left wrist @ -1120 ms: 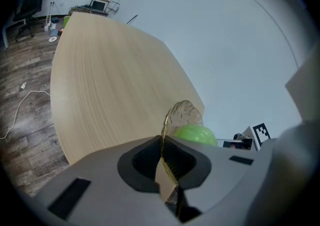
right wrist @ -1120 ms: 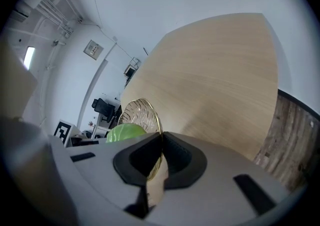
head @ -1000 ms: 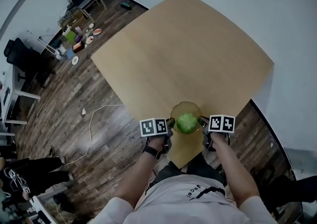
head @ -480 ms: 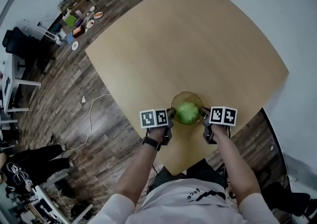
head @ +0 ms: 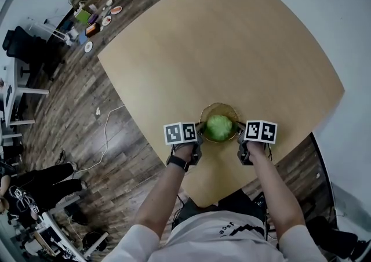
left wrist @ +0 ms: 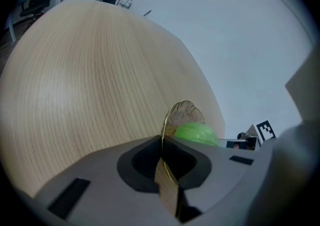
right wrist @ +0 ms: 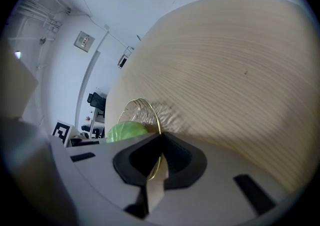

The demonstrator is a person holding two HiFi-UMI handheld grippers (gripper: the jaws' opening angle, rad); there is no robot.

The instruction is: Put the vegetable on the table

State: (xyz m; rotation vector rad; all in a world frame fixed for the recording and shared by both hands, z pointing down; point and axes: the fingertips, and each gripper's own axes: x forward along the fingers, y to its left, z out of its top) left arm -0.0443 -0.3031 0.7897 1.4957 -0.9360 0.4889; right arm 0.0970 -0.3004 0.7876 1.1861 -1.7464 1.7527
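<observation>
A round green vegetable (head: 218, 127) lies in a clear glass bowl with a gold rim (head: 218, 107) over the near part of the wooden table (head: 232, 46). My left gripper (head: 200, 135) is shut on the bowl's left rim and my right gripper (head: 237, 134) is shut on its right rim. In the left gripper view the bowl (left wrist: 186, 115) stands edge-on in the jaws with the vegetable (left wrist: 196, 133) to its right. In the right gripper view the bowl (right wrist: 141, 111) is pinched the same way, the vegetable (right wrist: 126, 131) to its left. Whether the bowl touches the table is unclear.
The table's near corner (head: 217, 194) lies just before the person's body. Wood floor (head: 87, 116) with a white cable (head: 107, 139) is at left. A rack with plates and clutter (head: 95, 14) stands at the far left, dark chairs (head: 23, 52) beside it.
The bowl with the vegetable, held by both grippers, has moved a little farther in over the table from its near corner. The grips are unchanged.
</observation>
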